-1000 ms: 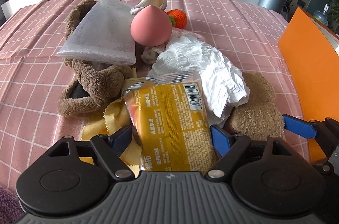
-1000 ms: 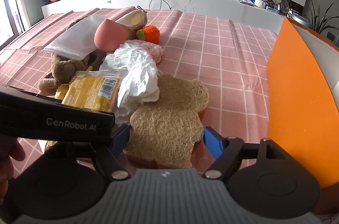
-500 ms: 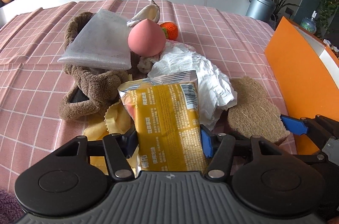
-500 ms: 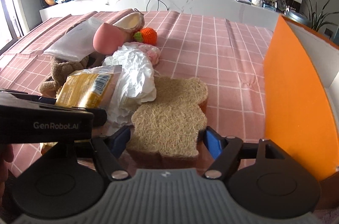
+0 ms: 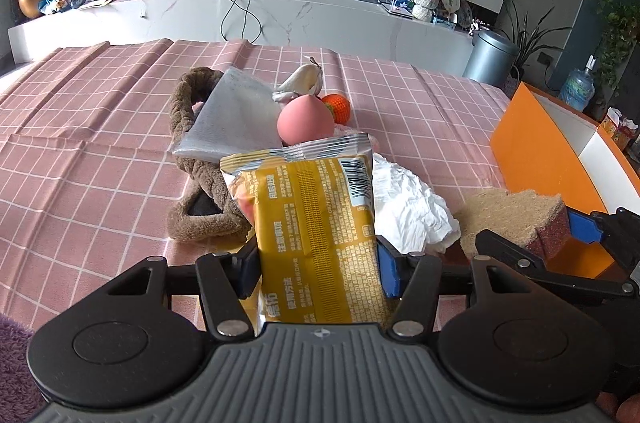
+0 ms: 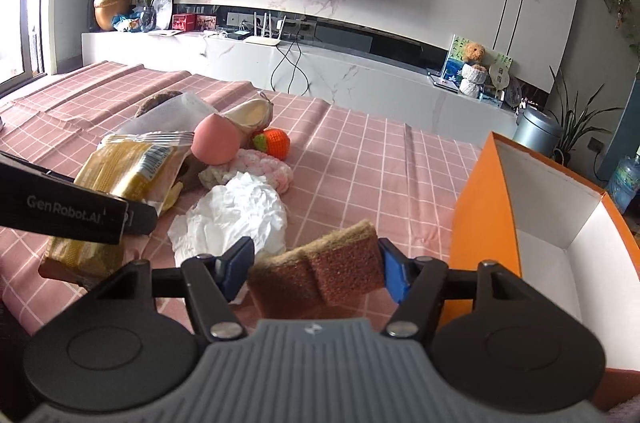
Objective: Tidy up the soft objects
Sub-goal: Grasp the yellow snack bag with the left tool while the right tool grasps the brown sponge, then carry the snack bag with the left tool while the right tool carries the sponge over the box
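Pink checked cloth [image 5: 100, 127] below, both grippers have just clamped and lifted: left gripper [image 5: 316, 265] on the yellow packet [image 5: 316, 215], right gripper [image 6: 316, 269] on the sponge [image 6: 320, 273], box-bound next, I'd guess.

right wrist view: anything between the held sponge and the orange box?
Nothing. In the right wrist view only bare checked tablecloth separates the sponge, clamped in the right gripper, from the orange box.

yellow packet [image 5: 316, 223]: lifted, tilted | brown sponge [image 6: 316, 277]: lifted, squeezed, beside orange box [image 6: 480, 223]
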